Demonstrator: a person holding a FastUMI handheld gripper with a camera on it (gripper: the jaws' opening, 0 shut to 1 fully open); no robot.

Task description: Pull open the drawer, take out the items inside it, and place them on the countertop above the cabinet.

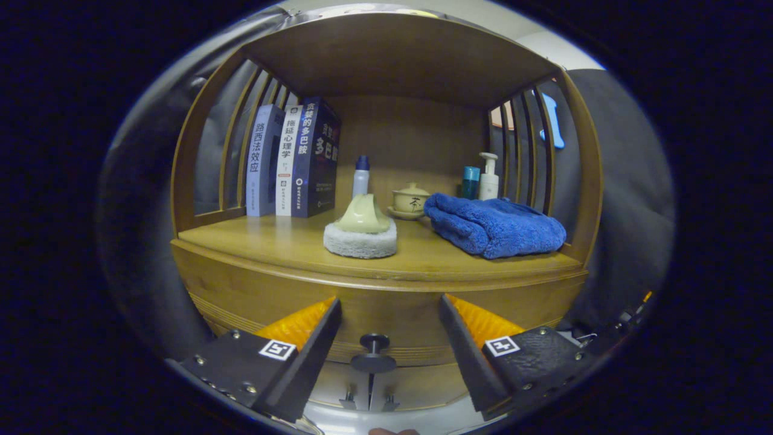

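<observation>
A wooden cabinet stands ahead with its countertop (pixel 290 244) under a shelf roof. Below the countertop is the drawer front (pixel 386 314), closed flush, with a dark round knob (pixel 374 343) at its middle. My gripper (pixel 389 308) is open, its two fingers spread to either side of the knob, which sits between them and slightly below, untouched. On the countertop lie a folded blue towel (pixel 495 226) to the right and a round scrub pad with a pale green handle (pixel 361 232) in the middle. The drawer's contents are hidden.
Three upright books (pixel 296 160) stand at the back left of the countertop. A small bottle (pixel 361 175), a lidded tea cup on a saucer (pixel 410 200), a teal bottle (pixel 470 182) and a white pump bottle (pixel 488 176) line the back. Slatted wooden sides enclose the shelf.
</observation>
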